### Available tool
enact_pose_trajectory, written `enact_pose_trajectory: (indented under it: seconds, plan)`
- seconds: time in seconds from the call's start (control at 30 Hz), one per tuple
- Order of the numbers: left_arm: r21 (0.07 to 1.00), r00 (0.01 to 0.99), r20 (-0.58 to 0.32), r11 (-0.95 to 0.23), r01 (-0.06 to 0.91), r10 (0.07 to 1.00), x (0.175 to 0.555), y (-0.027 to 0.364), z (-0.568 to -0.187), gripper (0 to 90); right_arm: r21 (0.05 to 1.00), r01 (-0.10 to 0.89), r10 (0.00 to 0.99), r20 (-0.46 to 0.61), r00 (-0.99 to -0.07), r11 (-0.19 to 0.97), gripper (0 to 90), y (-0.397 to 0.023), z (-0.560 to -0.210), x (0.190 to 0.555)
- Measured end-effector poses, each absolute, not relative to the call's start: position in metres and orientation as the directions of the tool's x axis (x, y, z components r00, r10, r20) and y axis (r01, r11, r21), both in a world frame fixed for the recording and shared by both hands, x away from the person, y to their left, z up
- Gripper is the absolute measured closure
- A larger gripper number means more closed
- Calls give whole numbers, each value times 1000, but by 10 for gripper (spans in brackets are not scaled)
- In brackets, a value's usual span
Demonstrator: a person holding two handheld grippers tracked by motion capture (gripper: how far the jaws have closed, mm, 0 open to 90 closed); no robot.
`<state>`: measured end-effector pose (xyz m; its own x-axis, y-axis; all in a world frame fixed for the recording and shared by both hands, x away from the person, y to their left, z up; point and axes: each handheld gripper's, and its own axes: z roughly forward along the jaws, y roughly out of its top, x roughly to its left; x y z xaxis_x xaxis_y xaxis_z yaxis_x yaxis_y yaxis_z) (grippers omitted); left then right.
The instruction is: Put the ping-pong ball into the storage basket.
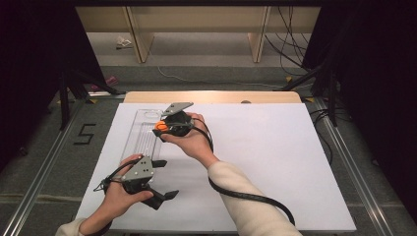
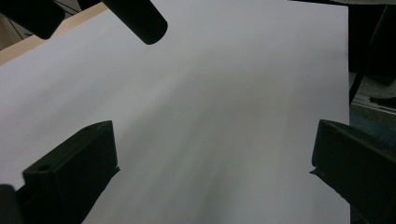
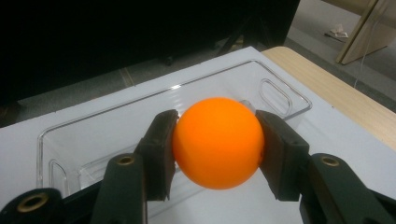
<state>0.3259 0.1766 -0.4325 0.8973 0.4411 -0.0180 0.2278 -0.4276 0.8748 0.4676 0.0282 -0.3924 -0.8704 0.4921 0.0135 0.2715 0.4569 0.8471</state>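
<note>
An orange ball (image 3: 217, 142) is clamped between the two black jaws of my right gripper (image 3: 217, 149). In the high view the right gripper (image 1: 163, 127) holds the ball (image 1: 161, 126) just over the right rim of a clear plastic bin (image 1: 141, 135) at the left of the white sheet. The bin (image 3: 154, 112) lies below and beyond the ball in the right gripper view. My left gripper (image 1: 164, 179) rests low near the front left of the table, jaws wide apart with bare white sheet between them (image 2: 215, 158).
The white sheet (image 1: 265, 162) covers most of the wooden table (image 1: 211, 96). A black cable (image 1: 251, 197) trails from the right gripper across the front of the sheet. Metal rails (image 1: 344, 162) flank the table, and wooden furniture legs (image 1: 258, 42) stand beyond.
</note>
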Motion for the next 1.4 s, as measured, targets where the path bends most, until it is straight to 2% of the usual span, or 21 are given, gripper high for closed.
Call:
enact_pose_trajectory:
  seconds: [1.4]
  plan:
    - [874, 899, -18, -429, 227, 439, 326, 177, -433, 0, 840, 273, 480, 17, -877, 468, 515, 40, -394, 471]
